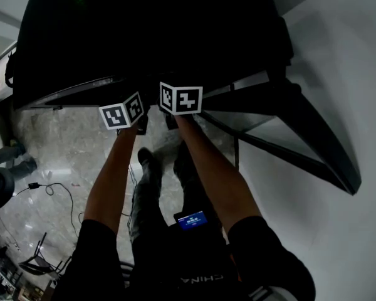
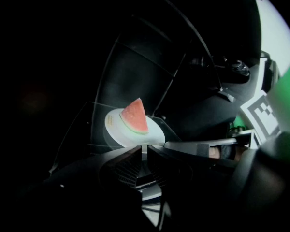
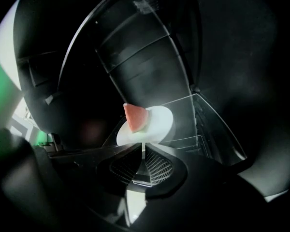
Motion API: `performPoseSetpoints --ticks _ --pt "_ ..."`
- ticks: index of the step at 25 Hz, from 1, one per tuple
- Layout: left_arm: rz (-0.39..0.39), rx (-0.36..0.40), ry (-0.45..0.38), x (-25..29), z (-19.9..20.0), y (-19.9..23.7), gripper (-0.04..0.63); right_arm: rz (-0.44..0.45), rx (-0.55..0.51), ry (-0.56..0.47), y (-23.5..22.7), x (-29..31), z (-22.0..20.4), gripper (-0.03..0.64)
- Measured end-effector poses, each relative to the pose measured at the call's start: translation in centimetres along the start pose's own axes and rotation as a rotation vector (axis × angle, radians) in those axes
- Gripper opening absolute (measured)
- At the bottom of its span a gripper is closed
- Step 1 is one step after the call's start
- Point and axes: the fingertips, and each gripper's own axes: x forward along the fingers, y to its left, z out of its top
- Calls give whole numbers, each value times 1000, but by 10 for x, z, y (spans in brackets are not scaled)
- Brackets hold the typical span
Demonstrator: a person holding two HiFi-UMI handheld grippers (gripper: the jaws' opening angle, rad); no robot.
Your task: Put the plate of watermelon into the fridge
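Note:
A white plate point(image 2: 117, 129) carries a red wedge of watermelon point(image 2: 135, 116) with a green rind. My left gripper point(image 2: 144, 150) is shut on the plate's near rim. From the other side my right gripper point(image 3: 144, 148) is also shut on the rim of the plate point(image 3: 159, 122), with the watermelon point(image 3: 134, 118) just beyond it. The plate hangs inside the dark fridge point(image 1: 144, 30), over a clear glass shelf point(image 3: 205, 122); whether it touches the shelf I cannot tell. In the head view only the two marker cubes point(image 1: 122, 111) point(image 1: 180, 99) show, and the plate is hidden in the dark.
The fridge's white door point(image 1: 338, 74) stands open at the right, its dark edge point(image 1: 313, 149) slanting down. Below are the person's legs and a marble floor point(image 1: 56, 149) with a cable point(image 1: 50, 190). Dark shelves and drawers point(image 3: 150, 57) fill the fridge behind the plate.

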Motion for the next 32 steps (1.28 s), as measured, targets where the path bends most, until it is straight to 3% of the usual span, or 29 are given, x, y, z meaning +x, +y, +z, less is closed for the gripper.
performPoseSetpoints --ticks 4,10,21,23,26,32 --pt "-29 18 -18 -11 -1 -6 41 8 -19 6 1 -11 -2 29" --pt "-234 48 -77 -47 19 -53 35 98 -60 -1 31 -47 11 29" --pt "-405 63 -166 -137 74 -119 28 287 -135 -39 100 -141 57 23" --pt "-443 67 -180 -153 76 -129 28 307 -177 -57 107 -159 59 23" --pt "-509 87 -147 -177 60 -144 28 261 -287 -50 105 -185 44 23" --pt "-448 173 -147 -221 50 -148 28 218 -357 -49 100 -222 27 23"
